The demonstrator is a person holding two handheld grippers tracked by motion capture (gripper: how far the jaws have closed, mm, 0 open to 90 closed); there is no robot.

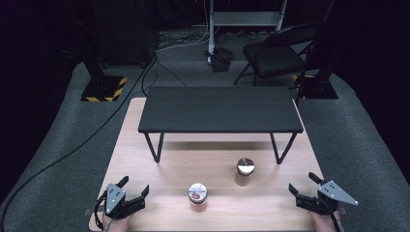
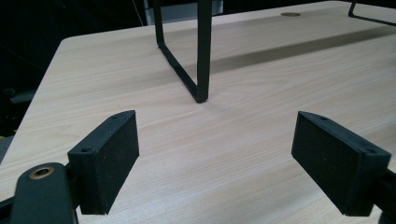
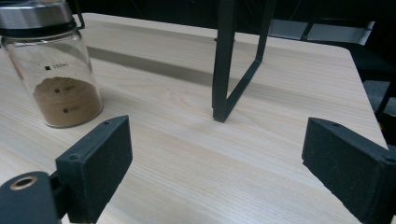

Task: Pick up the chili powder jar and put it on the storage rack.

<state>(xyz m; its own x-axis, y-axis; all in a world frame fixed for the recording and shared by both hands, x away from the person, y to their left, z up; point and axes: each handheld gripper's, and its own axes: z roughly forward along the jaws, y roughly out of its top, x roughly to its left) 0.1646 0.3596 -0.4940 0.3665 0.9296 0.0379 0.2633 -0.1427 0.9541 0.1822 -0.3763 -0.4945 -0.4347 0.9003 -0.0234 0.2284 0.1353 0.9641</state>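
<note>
Both tools rest at the near edge of the table (image 1: 145, 159), the left tool (image 1: 136, 194) and right tool (image 1: 302, 190) each gaping wide and empty, likely poised to start. Between them stand two lidded jars, the near jar (image 1: 197, 195) and far jar (image 1: 245, 170), apart, before a small black shelf (image 1: 220, 109).

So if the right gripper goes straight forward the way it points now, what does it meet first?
Probably the black leg of the small black table, which stands almost centred between the open jaws of the right gripper. The jar sits off to one side, likely missed. Depth is uncertain.
</note>
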